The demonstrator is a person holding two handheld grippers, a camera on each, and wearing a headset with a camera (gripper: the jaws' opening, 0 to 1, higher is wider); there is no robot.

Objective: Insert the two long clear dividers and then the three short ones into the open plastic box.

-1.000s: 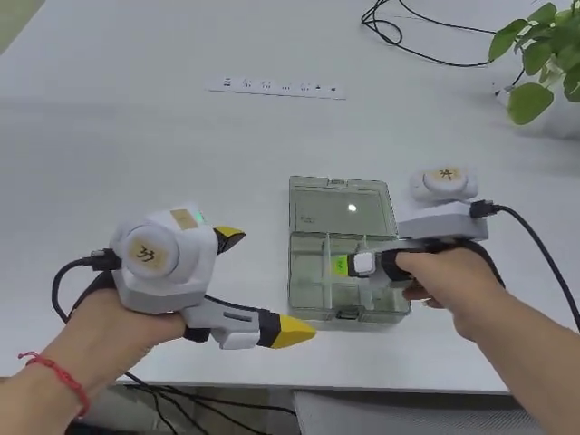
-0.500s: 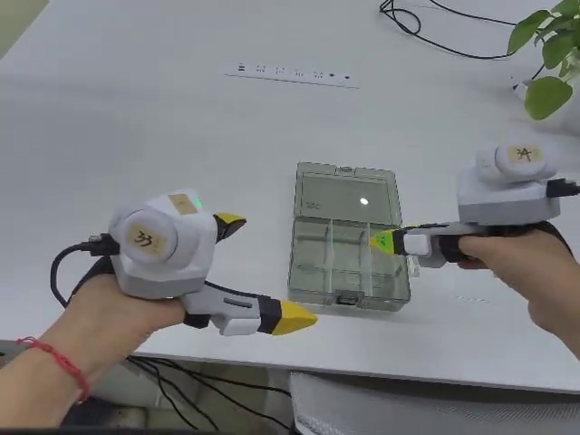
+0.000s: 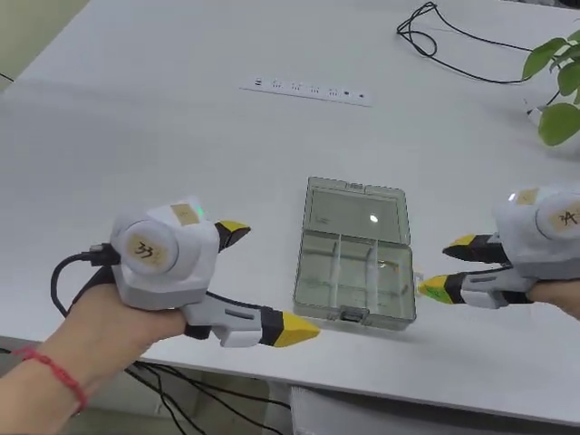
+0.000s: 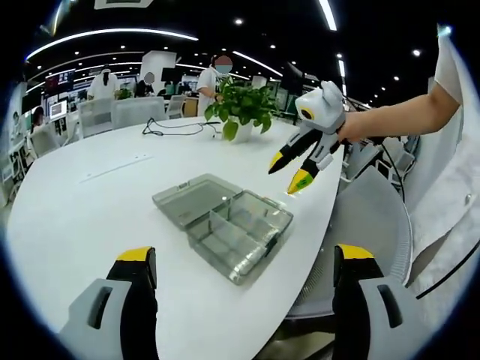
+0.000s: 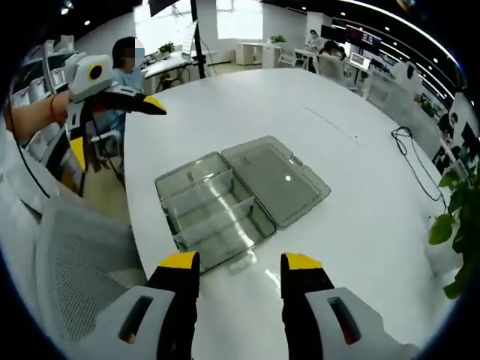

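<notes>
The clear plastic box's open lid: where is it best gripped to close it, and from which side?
Probably the clear lid at its far edge, opposite the hinge, approached from the side away from the person. It lies flat on the white table behind the box's divided tray, so only that free edge, with small tabs, offers a lip.

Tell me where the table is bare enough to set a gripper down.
Widest bare table: between power strip and plastic box, and everything left of them. Crowded: beside the box, flanked by left gripper and right gripper.

The white table [image 3: 136, 154] bore an open plastic box [image 3: 357, 215], a power strip [image 3: 308, 91], a black cable [image 3: 450, 38] and a leafy plant [image 3: 560, 83].
</notes>
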